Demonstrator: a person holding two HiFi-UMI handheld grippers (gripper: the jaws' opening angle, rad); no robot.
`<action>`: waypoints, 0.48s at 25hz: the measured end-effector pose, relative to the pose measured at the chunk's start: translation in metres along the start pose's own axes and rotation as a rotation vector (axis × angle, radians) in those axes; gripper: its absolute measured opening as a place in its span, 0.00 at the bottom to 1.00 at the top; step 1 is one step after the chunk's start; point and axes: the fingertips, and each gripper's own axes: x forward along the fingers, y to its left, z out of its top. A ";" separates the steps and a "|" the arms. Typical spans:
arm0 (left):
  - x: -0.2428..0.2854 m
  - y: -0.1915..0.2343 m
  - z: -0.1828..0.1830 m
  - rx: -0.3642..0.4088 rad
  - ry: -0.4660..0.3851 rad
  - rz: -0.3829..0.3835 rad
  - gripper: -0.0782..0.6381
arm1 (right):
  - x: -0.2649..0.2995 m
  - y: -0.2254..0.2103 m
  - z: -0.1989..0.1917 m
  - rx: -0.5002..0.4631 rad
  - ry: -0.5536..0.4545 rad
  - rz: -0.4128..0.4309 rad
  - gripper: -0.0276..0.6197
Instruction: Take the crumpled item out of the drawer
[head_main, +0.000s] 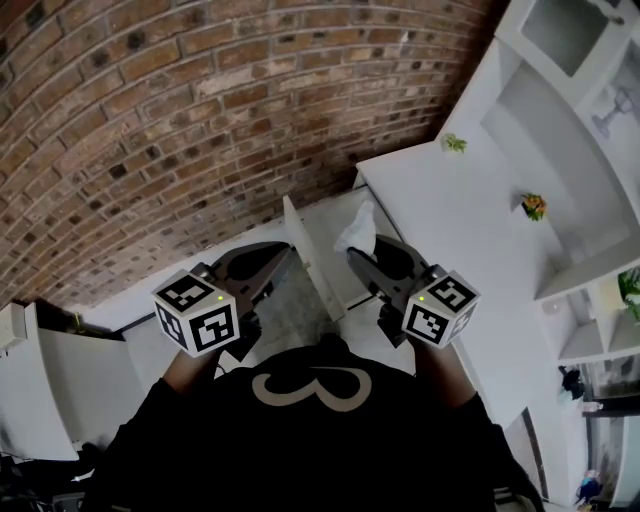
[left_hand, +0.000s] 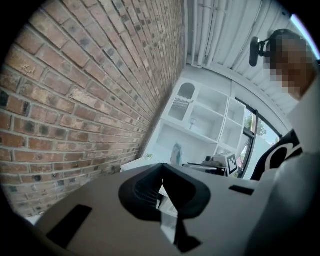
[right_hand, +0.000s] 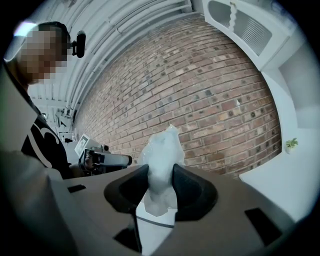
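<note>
Our right gripper (head_main: 358, 256) is clamped on the crumpled item (head_main: 358, 226) at frame centre, over the open drawer (head_main: 304, 250). We should lift clear, keeping the pinch firm. Our left gripper (head_main: 284, 250), jaws together, sits beside the drawer front.

Rough brick wall (head_main: 150, 120), smooth white drawer (head_main: 308, 258) (crumpled item (right_hand: 161, 162) thin, papery)
</note>
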 end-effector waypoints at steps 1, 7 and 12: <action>-0.001 0.000 0.001 0.001 -0.001 0.000 0.11 | -0.001 0.002 0.002 -0.014 -0.004 0.002 0.28; 0.002 -0.004 0.003 0.006 -0.002 -0.002 0.11 | -0.004 0.012 0.013 -0.062 -0.021 0.028 0.27; 0.007 -0.009 0.007 0.013 -0.006 -0.015 0.11 | -0.007 0.009 0.016 -0.075 -0.025 0.037 0.27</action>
